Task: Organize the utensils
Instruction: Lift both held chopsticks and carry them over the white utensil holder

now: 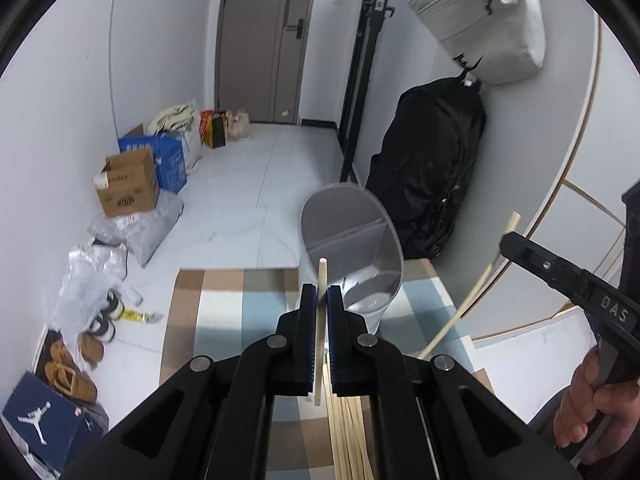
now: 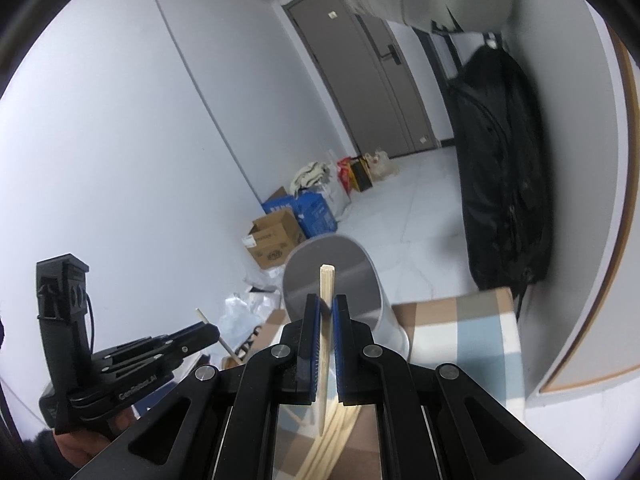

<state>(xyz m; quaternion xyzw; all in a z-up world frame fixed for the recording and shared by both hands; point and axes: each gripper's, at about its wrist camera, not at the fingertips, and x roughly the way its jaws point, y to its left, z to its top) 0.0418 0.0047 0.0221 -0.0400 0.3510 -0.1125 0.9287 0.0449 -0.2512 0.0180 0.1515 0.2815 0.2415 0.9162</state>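
Note:
My left gripper [image 1: 322, 294] is shut on a single wooden chopstick [image 1: 321, 320] that stands upright between the pads. My right gripper [image 2: 327, 304] is shut on another wooden chopstick [image 2: 326, 320], also upright. A grey divided utensil holder [image 1: 352, 240] stands on the checked tablecloth just beyond both grippers; it shows in the right wrist view [image 2: 332, 276] too. A pile of loose chopsticks [image 1: 352, 432] lies on the cloth below the grippers. The right gripper with its chopstick [image 1: 472, 292] shows at the right of the left wrist view. The left gripper [image 2: 200, 330] shows at the lower left of the right wrist view.
The table with its checked cloth [image 1: 224, 320] ends just past the holder. A black bag [image 1: 432, 168] and a grey bag [image 1: 488, 24] hang on the wall to the right. Cardboard boxes [image 1: 128, 188], plastic bags and shoes [image 1: 68, 368] line the floor at left.

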